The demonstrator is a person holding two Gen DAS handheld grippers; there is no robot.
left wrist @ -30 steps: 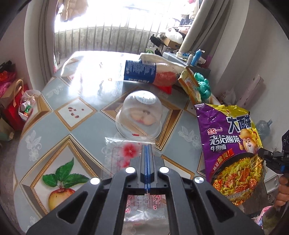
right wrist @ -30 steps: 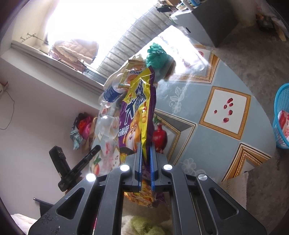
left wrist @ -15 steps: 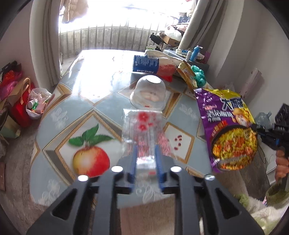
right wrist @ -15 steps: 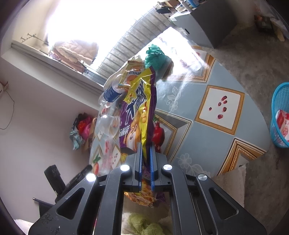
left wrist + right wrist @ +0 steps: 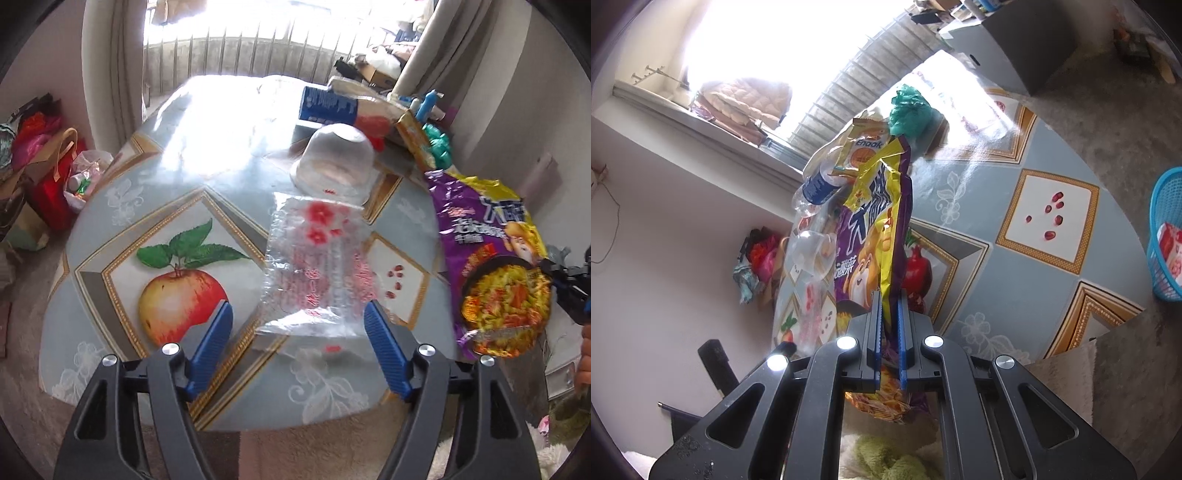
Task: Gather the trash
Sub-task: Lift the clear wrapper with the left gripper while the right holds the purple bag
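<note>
Release step, trash collection: left gripper (image 5: 298, 325) jaws opening, clear red-flowered wrapper (image 5: 317, 266) loose between the wide pads, apparently dropping, long axis running away toward the upturned clear plastic bowl (image 5: 338, 158). Right gripper (image 5: 888, 328) clamps the purple noodle packet (image 5: 875, 236), upright. Next: a receptacle, probably the blue basket (image 5: 1165, 236).

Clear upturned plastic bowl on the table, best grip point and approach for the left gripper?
Grip the clear bowl across its domed wall, coming from above and the near side. It sits rim-down, so the rim lies against the table with no lip to pinch. The left gripper jaws are opening, and the printed clear wrapper lies loose between them.
</note>
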